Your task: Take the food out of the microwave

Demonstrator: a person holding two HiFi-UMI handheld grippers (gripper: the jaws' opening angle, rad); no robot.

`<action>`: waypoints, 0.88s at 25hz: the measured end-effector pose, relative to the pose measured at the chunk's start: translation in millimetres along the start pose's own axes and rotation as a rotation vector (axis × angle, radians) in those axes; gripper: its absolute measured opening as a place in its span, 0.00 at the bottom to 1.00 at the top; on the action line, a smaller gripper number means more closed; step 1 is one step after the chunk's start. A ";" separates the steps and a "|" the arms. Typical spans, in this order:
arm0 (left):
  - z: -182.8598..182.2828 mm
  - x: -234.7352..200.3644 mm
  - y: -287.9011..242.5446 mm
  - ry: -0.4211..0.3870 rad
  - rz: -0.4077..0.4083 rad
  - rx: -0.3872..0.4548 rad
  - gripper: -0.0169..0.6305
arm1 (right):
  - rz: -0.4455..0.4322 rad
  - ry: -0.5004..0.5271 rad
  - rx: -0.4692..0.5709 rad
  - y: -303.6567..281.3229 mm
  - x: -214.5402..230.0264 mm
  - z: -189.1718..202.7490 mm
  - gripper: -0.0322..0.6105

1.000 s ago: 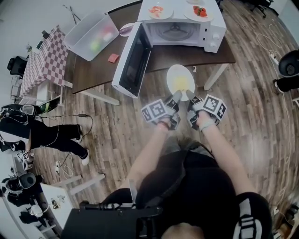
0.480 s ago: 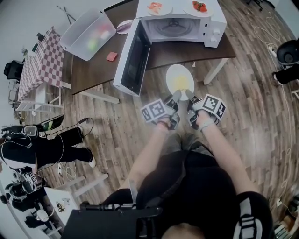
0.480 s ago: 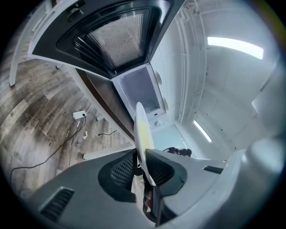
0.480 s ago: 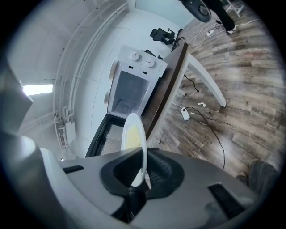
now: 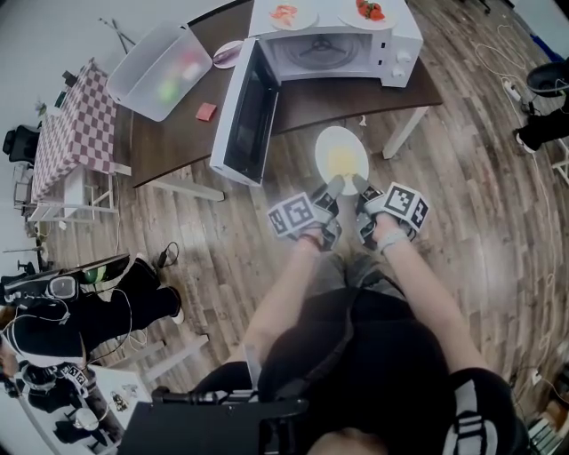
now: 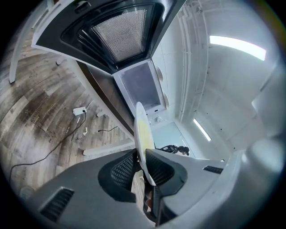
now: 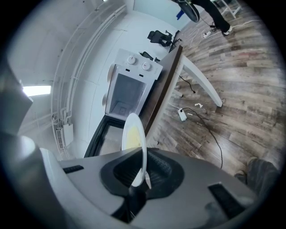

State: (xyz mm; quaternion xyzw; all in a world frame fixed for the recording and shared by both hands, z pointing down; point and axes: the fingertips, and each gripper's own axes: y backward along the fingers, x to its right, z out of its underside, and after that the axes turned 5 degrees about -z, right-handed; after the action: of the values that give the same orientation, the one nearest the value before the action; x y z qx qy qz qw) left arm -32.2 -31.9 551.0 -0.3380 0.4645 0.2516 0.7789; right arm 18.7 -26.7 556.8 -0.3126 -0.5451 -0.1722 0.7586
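Note:
A white plate with yellow food hangs in the air in front of the table edge, outside the white microwave, whose door stands wide open. My left gripper is shut on the plate's near rim, and my right gripper is shut on the rim just beside it. In the left gripper view the plate shows edge-on, pinched in the left gripper. In the right gripper view the plate stands the same way in the right gripper. The microwave's chamber looks empty.
Two plates of food sit on top of the microwave. On the dark table are a clear plastic bin and a small pink item. A checkered table and a person are at the left.
Both grippers keep their hold on the plate and stay close together. The table and microwave have slid slightly up in the head view. The person at the left has shifted downward.

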 end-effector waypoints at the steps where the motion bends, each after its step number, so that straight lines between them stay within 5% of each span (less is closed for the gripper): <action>1: 1.2 -0.1 -0.6 0.001 0.001 -0.003 0.12 | 0.003 -0.003 0.003 1.1 1.2 0.1 0.08; 22: 18.7 -7.8 0.3 0.030 -0.012 -0.019 0.12 | 0.029 -0.032 -0.004 10.5 17.3 7.3 0.08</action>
State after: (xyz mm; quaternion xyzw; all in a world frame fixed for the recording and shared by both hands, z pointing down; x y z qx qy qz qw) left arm -25.5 -18.1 564.2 -0.3519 0.4716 0.2464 0.7701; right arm 25.8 -12.7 571.5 -0.3247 -0.5523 -0.1569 0.7516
